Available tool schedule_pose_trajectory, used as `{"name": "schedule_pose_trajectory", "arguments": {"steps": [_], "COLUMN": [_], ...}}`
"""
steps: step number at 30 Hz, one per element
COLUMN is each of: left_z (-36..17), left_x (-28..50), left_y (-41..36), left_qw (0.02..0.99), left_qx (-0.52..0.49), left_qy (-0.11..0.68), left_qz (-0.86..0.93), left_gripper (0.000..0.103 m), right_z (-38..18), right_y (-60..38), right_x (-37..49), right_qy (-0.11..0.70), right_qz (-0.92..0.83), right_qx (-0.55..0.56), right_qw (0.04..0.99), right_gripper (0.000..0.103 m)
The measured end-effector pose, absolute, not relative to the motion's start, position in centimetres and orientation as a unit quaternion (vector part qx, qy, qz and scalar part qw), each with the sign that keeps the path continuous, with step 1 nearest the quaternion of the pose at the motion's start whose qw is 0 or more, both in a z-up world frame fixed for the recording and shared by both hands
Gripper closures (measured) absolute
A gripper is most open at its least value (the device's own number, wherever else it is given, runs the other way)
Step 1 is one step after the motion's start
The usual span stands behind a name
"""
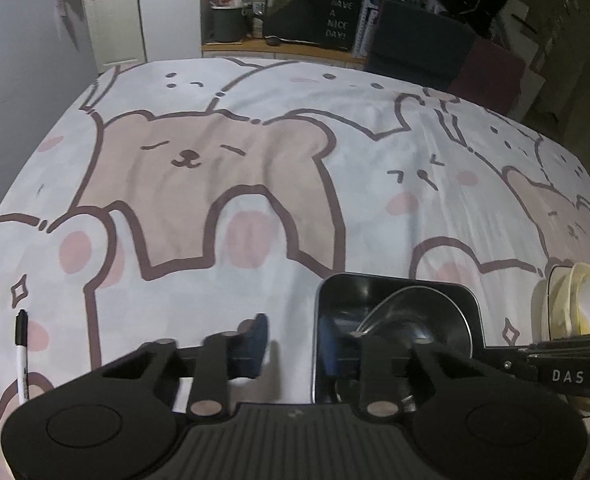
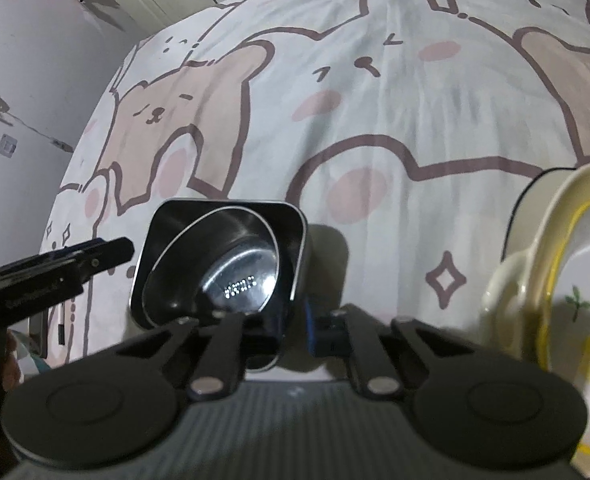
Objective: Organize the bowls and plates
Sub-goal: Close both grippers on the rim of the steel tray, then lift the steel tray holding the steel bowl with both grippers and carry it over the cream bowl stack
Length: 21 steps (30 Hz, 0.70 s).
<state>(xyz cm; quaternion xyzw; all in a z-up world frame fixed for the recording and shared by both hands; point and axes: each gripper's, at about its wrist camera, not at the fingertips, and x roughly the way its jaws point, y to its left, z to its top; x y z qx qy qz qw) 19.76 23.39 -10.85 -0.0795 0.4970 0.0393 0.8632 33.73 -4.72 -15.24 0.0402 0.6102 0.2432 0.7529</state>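
Observation:
A dark square metal tray [image 1: 467,304] [image 2: 163,220] stands on the bear-print cloth with a round steel bowl [image 1: 407,320] [image 2: 239,268] tilted inside it. My left gripper [image 1: 291,344] is open, straddling the tray's left wall. My right gripper [image 2: 295,332] is open, straddling the tray's right wall. A stack of cream and yellow ceramic bowls and plates [image 1: 575,304] [image 2: 567,280] stands to the right of the tray. The right gripper's body shows in the left wrist view [image 1: 563,364]. The left gripper's body shows in the right wrist view [image 2: 55,268].
A black-capped marker pen [image 1: 22,352] lies on the cloth at the near left. The cloth-covered table [image 1: 255,184] stretches far ahead. A cabinet, shelves and dark chairs stand beyond the table's far edge.

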Motion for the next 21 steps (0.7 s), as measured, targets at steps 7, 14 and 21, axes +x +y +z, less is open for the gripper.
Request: {"name": "schedule_pose_trajectory", "arguments": {"steps": [7,14,21], "left_z": [-11.6,-12.8,-13.5], "left_x": [20.5,20.8,21.2], "left_y": [22.6,22.0,21.8], "left_qw": [0.856,0.841,0.833], "left_qx": [-0.067,-0.048,-0.044], "left_qy": [0.513,0.539,0.551], "left_qz": [0.017,0.009,0.007], "left_gripper": [0.090,0.095,0.099], "right_z": [-15.3,-15.6,-15.8], "right_y": [-4.6,-4.5,-4.5], "right_x": [33.9,33.7,33.6], "right_qy": [0.606,0.615,0.613], "right_qz": [0.239,0.238,0.231], "right_qx": [0.040,0.044,0.051], "right_qw": [0.757,0.751,0.754], "right_gripper": [0.093,0.093,0.095]}}
